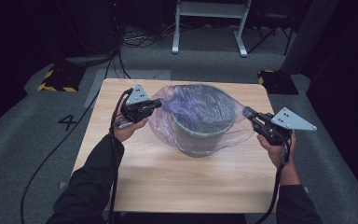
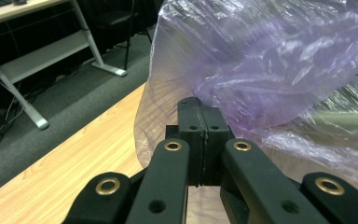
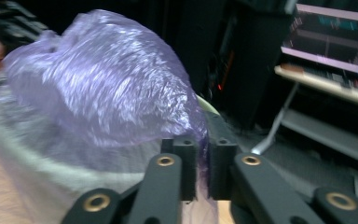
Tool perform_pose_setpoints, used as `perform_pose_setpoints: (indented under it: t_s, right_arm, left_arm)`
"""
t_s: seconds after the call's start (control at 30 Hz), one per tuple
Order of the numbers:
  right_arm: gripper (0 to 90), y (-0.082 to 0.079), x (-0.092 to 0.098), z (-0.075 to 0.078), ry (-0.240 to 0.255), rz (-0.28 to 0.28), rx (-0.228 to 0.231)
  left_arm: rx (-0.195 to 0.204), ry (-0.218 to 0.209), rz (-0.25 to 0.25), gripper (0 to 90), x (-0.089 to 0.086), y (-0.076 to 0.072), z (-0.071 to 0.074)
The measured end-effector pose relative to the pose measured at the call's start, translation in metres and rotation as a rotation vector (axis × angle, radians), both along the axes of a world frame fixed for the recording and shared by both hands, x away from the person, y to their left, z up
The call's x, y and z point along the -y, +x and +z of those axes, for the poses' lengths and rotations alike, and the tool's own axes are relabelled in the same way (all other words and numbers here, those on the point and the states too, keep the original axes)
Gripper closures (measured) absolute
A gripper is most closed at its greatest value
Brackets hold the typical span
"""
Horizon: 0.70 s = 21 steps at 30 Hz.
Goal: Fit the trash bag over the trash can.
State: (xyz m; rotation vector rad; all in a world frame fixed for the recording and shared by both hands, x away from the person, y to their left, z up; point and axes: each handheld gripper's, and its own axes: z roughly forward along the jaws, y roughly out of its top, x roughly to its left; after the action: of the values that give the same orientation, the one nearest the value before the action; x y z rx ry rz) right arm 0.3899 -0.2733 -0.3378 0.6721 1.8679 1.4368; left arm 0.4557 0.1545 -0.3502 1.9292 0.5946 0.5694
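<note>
A grey-green mesh bin (image 1: 200, 135) stands upright in the middle of the wooden table (image 1: 168, 182). A thin translucent purple bag (image 1: 191, 100) is spread over its mouth and hangs down its sides. My left gripper (image 1: 158, 103) is at the bin's left, shut on the bag's edge; in the left gripper view the jaws (image 2: 204, 109) pinch the film (image 2: 270, 60). At the bin's right, my right gripper (image 1: 248, 112) is shut on the opposite edge. In the right gripper view, purple film (image 3: 102, 88) runs down between the jaws (image 3: 204, 147).
The table sits on grey carpet. A white desk frame (image 1: 209, 28) stands behind it, with cables on the floor beside. Yellow-and-black striped blocks (image 1: 58, 79) lie off the table's far corners. A "4" (image 1: 67, 122) is marked on the floor at left.
</note>
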Motion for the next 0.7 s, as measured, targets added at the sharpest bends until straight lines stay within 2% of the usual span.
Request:
perform_pose_setpoints:
  t_s: [0.07,0.23,0.37,0.4,0.5,0.7]
  right_arm:
    - [89.4,0.012,0.000,-0.001,0.008,-0.038,-0.050]
    - [90.0,0.047,0.000,-0.013,0.023,-0.108,-0.211]
    - [90.0,0.067,-0.001,-0.023,0.028,-0.159,-0.296]
    - [90.0,0.071,-0.001,-0.025,0.024,-0.173,-0.304]
    - [90.0,0.080,-0.001,-0.030,0.052,-0.179,-0.354]
    - [90.0,0.095,-0.002,-0.043,0.060,-0.214,-0.424]
  left_arm:
    - [-0.006,0.002,0.005,89.7,0.001,0.006,-0.002]
    - [-0.030,-0.015,0.019,89.5,0.005,0.018,-0.007]
    - [-0.048,-0.008,0.029,89.3,0.008,0.027,-0.012]
    - [-0.054,-0.009,0.032,89.4,0.008,0.029,-0.014]
    - [-0.070,-0.002,0.039,89.6,0.010,0.034,-0.018]
    - [-0.123,-0.003,0.054,89.7,0.016,0.045,-0.032]
